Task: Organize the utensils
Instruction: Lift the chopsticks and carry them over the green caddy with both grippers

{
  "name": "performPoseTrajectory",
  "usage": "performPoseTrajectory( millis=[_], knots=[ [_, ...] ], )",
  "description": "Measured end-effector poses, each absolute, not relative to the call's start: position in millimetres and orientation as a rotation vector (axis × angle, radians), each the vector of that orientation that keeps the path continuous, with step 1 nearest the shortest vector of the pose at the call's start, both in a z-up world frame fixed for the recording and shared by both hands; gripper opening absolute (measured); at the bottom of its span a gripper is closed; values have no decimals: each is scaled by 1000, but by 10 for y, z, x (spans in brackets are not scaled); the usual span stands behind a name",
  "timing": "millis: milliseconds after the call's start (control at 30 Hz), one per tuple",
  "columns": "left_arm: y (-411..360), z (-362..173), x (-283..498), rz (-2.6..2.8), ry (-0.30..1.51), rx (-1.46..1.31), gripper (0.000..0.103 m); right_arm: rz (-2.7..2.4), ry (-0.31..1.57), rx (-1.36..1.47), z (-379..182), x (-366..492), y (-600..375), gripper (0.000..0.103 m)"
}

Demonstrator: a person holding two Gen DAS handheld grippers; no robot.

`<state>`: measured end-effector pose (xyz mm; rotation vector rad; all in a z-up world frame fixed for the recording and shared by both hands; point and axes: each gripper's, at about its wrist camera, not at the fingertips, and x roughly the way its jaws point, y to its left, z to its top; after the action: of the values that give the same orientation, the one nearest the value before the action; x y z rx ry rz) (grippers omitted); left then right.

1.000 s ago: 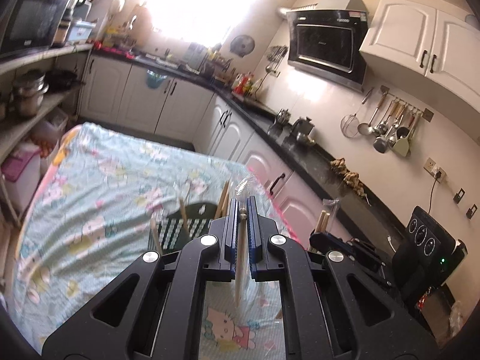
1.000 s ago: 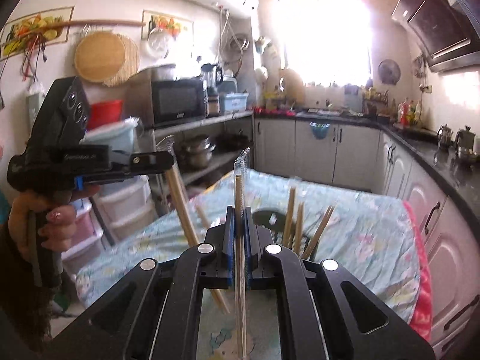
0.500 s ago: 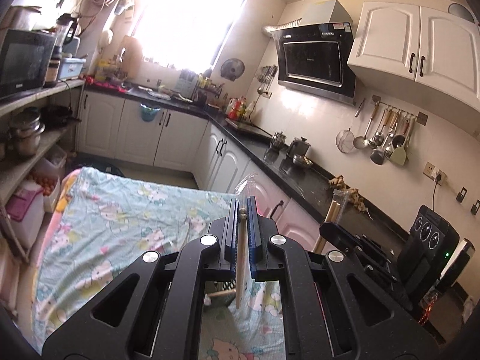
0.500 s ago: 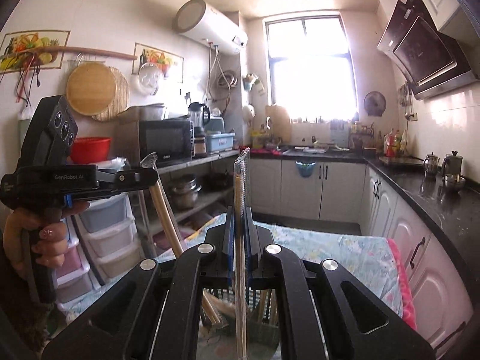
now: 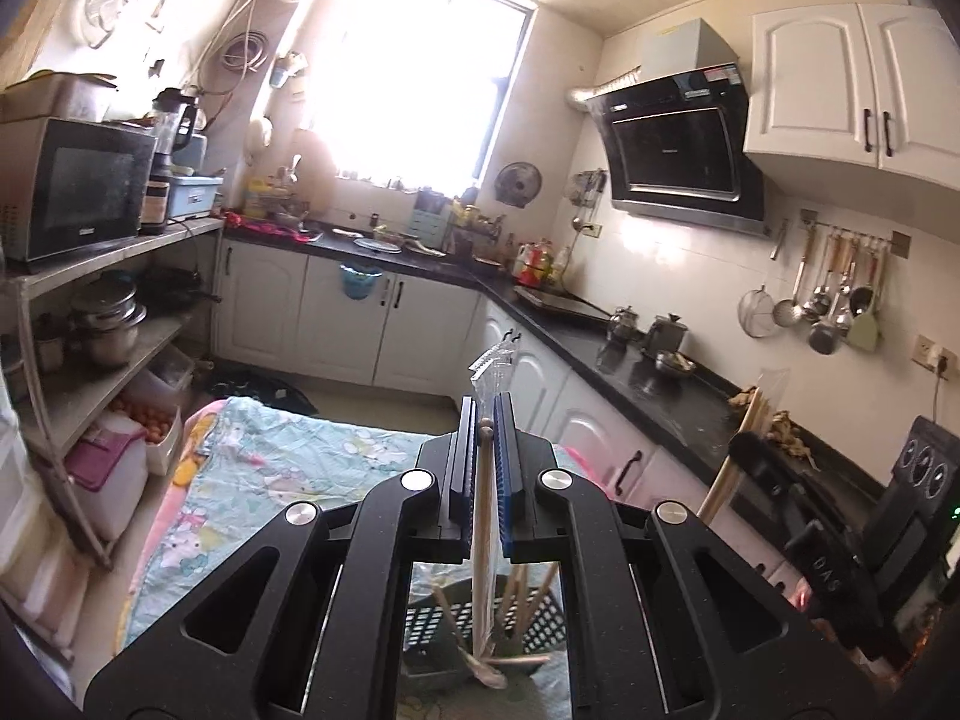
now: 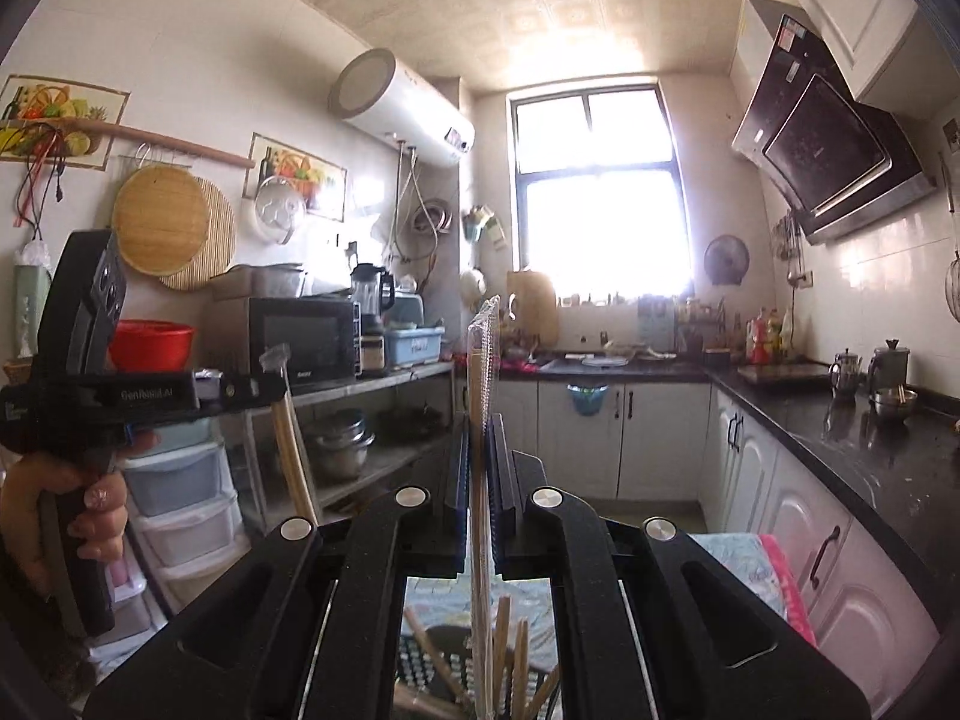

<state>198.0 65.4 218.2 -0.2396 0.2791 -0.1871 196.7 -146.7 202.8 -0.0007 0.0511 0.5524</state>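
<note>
My left gripper (image 5: 483,420) is shut on a wooden utensil in a clear plastic sleeve (image 5: 482,516), held upright above a dark slotted utensil basket (image 5: 432,630) with several wooden utensils standing in it. My right gripper (image 6: 478,438) is shut on a second sleeved wooden utensil (image 6: 482,480), also upright over the basket (image 6: 420,654). The left gripper shows in the right wrist view (image 6: 273,387) with its utensil (image 6: 294,450) hanging down. The right gripper shows in the left wrist view (image 5: 744,444) with its utensil (image 5: 729,468).
The basket sits on a table with a light blue cartoon-print cloth (image 5: 270,468). White cabinets under a black counter (image 5: 660,384) run along the right. A metal shelf with a microwave (image 5: 72,186) and pots stands on the left. White plastic drawers (image 6: 180,510) sit below it.
Both grippers have risen and tilted up with their utensils. The table and basket have dropped low in both views and more of the ceiling shows.
</note>
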Motion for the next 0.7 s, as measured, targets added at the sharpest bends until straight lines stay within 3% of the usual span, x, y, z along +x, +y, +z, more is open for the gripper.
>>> performPoseTrajectory(
  millis=[700],
  knots=[
    [665,1323,2311,-138,342,-233,3,493,80,-3,1165,2526,-1239,6]
  ],
)
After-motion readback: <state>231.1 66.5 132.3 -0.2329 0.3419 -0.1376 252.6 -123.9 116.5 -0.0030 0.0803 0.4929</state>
